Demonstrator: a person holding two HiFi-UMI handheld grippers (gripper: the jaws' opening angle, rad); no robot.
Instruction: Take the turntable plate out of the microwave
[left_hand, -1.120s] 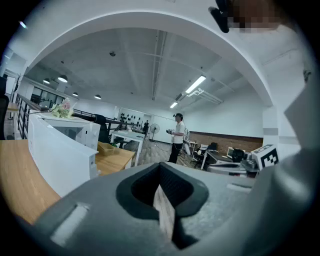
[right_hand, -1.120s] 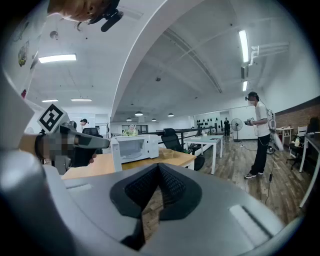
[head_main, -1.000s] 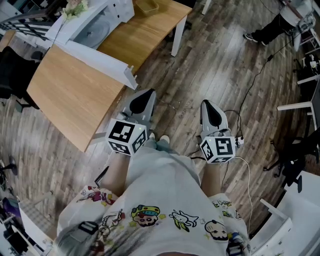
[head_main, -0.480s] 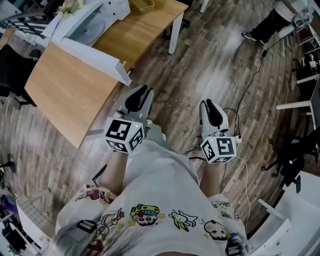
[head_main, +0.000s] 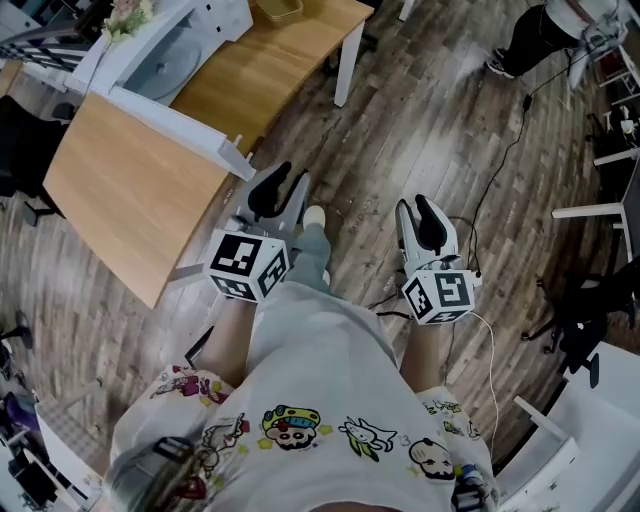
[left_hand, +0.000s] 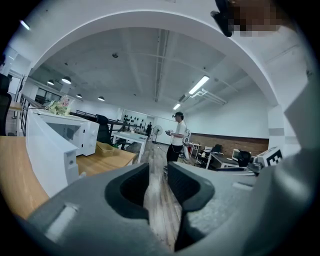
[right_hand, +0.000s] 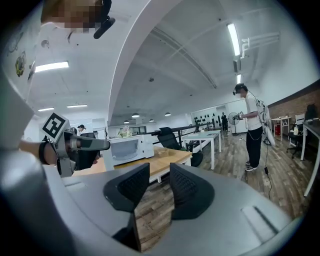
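Inspector: Progress on the removal, as we read it?

Recorder: Nil so far. We find the microwave (head_main: 175, 45) at the far end of the tabletop (head_main: 130, 190), well apart from both grippers. In the right gripper view its door looks shut. We judge the turntable plate to be inside, though we cannot make out the plate itself through the window.

Inspector: Jaws?

Recorder: We note the left gripper (head_main: 285, 182) and the right gripper (head_main: 415, 205) both held low in front of the person's body, above the wooden floor (head_main: 420, 130) and looking out across the room. Each pair of jaws has just been opening and now stands with a clear gap. Each gripper's own view shows only floor and room between the pads, so nothing is held.

Inspector: Obstructions on the way?

Recorder: A white panel (head_main: 165, 125) stands on edge on the tabletop, nearer to us than the microwave. The left gripper is just beside its near end. We would expect to have to go round it.

Inspector: Outstanding items, then?

Recorder: All of them, in our judgement. We must close the distance to the microwave, open the door, take hold of the plate, lift it clear of the cavity and bring it out. We record no step as done.
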